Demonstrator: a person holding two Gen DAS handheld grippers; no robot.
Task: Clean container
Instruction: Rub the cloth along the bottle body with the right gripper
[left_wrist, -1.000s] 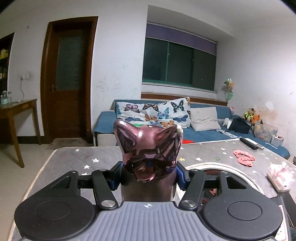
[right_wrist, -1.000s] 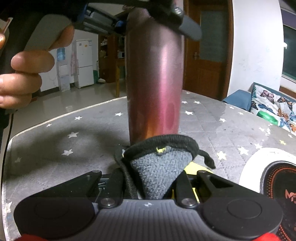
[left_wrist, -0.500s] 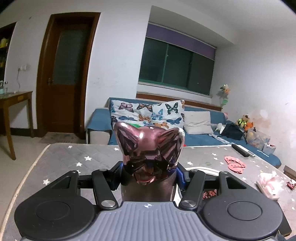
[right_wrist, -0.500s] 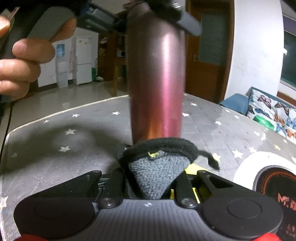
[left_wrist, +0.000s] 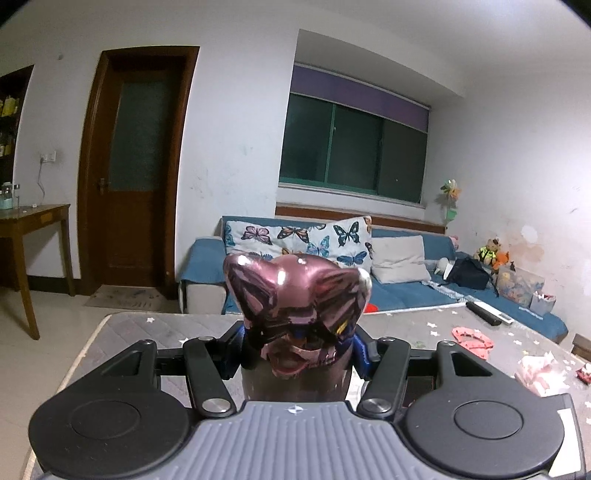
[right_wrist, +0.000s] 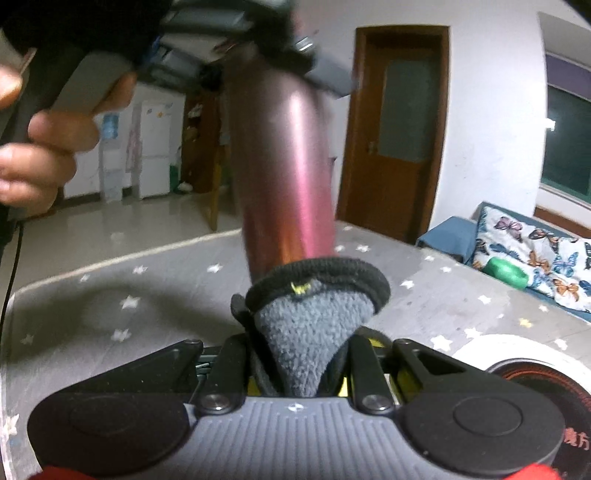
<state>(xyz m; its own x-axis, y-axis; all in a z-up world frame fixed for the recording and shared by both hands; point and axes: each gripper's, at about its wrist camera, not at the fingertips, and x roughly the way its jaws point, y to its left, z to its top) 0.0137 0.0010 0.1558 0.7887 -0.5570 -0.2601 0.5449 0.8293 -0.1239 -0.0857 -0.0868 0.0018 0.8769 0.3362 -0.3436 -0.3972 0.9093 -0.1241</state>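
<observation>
1. Change since the earlier frame: the bottle (right_wrist: 284, 166) and the cloth (right_wrist: 314, 325) sit higher against the room, with more of the starred surface (right_wrist: 110, 295) showing beneath them in the right wrist view; the bottle now looks motion-blurred and slightly tilted.
2. Left hand-held gripper (left_wrist: 299, 343): pinching the bottle near its top, blue pads against both sides, the glossy pink cap filling the middle of its view. A hand (right_wrist: 40, 158) holds this tool at upper left in the right wrist view.
3. Right hand-held gripper (right_wrist: 306, 365): closed on a bunched grey cloth with a black hem; the cloth's front edge meets the bottle's lower end.
4. Task item, location: purple-pink metallic bottle, held in the air above the surface, clear of it.
5. Key relation: the bottle lies straight ahead of the right hand-held gripper, long axis near upright, leaning slightly. The cloth touches only the bottom, so a wiping stroke would likely run upward along that axis toward the left hand-held gripper's hold.
6. Nearer hand: the left already holds the bottle; the right reaches it through the cloth alone.
</observation>
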